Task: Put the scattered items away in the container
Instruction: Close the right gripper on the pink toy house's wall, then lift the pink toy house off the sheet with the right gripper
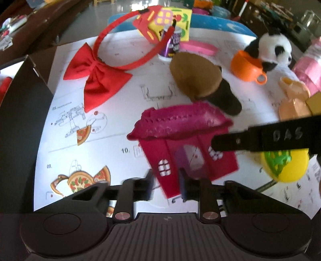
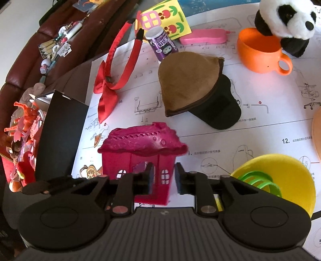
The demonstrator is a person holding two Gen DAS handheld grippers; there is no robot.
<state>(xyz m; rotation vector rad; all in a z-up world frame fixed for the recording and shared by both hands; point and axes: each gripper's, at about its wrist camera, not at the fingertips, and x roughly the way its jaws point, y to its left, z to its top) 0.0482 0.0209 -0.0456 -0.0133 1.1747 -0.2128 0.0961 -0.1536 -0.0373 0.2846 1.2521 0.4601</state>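
A red toy house (image 1: 180, 124) with a magenta roof stands on the paper sheet, tilted in the left wrist view. My left gripper (image 1: 167, 180) is shut on its lower corner, and the wall fills the gap between the pads. In the right wrist view the same house (image 2: 140, 140) has a wall between the jaws of my right gripper (image 2: 163, 177). A strip of white shows beside the right pad, so that gripper is open. The black container (image 1: 26, 100) stands at the left edge, and several red and orange toys (image 2: 24, 140) lie past its black wall (image 2: 60, 136).
A brown and black cap (image 2: 190, 86) lies behind the house. A red bow headband (image 1: 96, 76) is at the back left. An orange cup (image 2: 258, 54) holds a panda plush (image 2: 284, 18). A yellow bowl (image 2: 280, 170) sits at the right. A purple can (image 2: 160, 44) and a pink case (image 2: 202, 36) are at the back.
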